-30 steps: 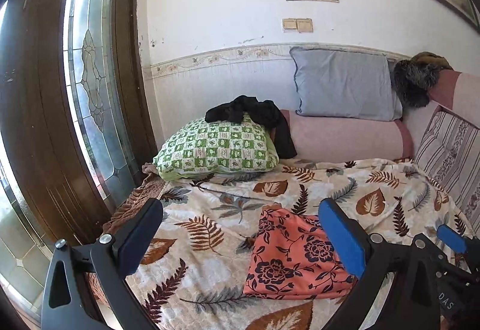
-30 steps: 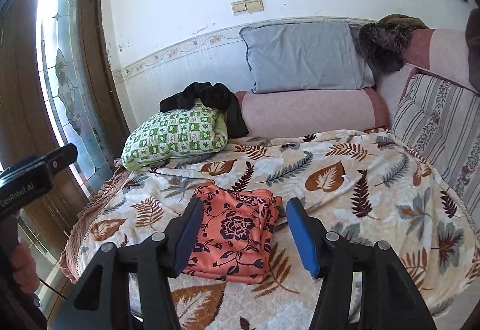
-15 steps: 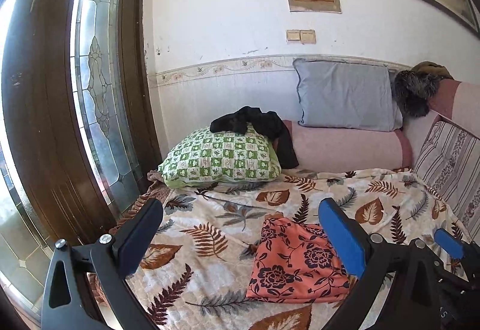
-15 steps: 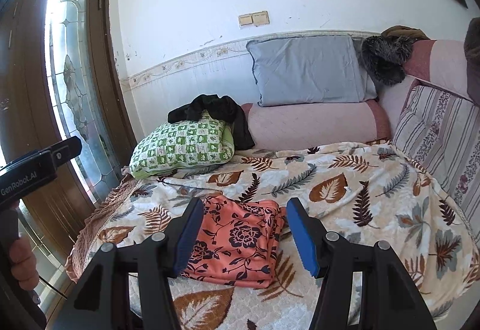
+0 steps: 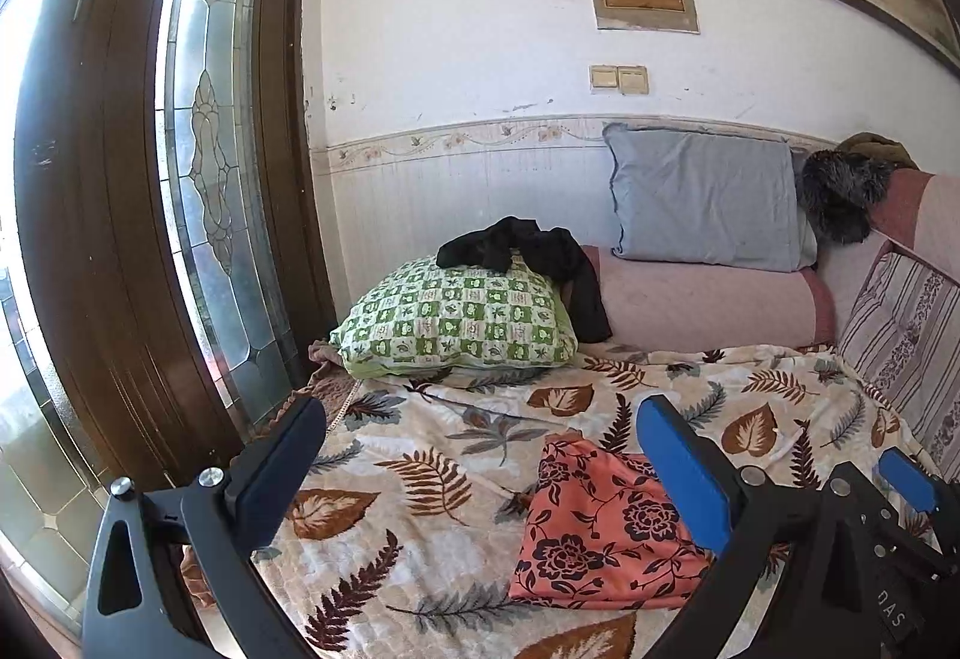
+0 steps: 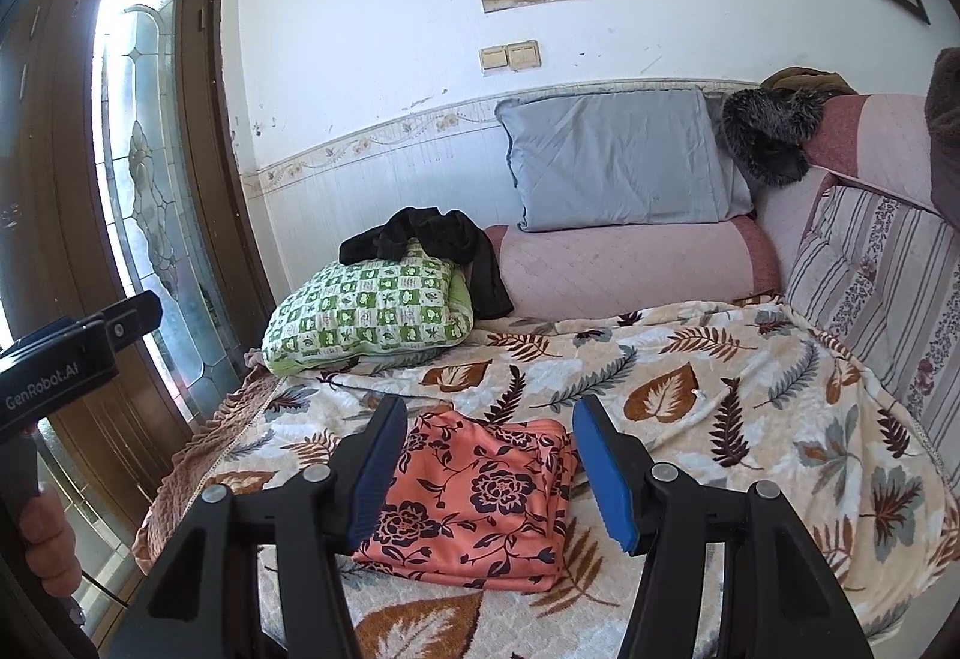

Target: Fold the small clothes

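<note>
A folded orange cloth with dark flowers lies flat on the leaf-print blanket near the bed's front edge; it also shows in the right wrist view. My left gripper is open and empty, held above and in front of the blanket, left of the cloth. My right gripper is open and empty, hovering above the cloth's near side. The right gripper shows at the lower right of the left wrist view. A black garment lies crumpled on a green checked pillow.
A grey pillow rests on a pink bolster against the wall. A striped cushion and a furry dark item are at the right. A wooden door with patterned glass stands at the left.
Both grippers have drawn back and up from the bed, so the folded cloth sits lower and farther in both views. Both stay open; the cloth has not moved.
</note>
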Available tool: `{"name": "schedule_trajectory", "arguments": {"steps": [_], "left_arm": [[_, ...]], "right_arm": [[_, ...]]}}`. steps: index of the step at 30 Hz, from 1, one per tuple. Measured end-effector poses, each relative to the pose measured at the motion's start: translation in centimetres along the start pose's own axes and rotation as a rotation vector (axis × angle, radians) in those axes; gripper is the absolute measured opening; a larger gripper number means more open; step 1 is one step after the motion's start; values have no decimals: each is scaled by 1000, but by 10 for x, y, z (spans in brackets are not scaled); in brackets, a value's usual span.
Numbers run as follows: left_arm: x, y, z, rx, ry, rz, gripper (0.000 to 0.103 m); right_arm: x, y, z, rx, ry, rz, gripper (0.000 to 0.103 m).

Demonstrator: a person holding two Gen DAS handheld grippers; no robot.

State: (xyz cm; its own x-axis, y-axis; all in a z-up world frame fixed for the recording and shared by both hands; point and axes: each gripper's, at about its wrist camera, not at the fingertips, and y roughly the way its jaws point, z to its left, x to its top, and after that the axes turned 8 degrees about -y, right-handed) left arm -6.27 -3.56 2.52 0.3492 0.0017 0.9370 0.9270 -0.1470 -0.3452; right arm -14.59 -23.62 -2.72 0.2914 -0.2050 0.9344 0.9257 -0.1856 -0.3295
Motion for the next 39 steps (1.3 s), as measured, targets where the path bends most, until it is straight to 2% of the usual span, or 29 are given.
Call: {"name": "schedule_trajectory", "arguments": {"steps": [20, 39], "left_arm": [[5, 9, 15, 4, -11, -12, 103], [3, 7, 15, -27, 5, -17, 103]], "right_arm": [[11, 12, 24, -5, -46, -23, 62], [5, 24, 25, -10, -29, -1, 62]]}}
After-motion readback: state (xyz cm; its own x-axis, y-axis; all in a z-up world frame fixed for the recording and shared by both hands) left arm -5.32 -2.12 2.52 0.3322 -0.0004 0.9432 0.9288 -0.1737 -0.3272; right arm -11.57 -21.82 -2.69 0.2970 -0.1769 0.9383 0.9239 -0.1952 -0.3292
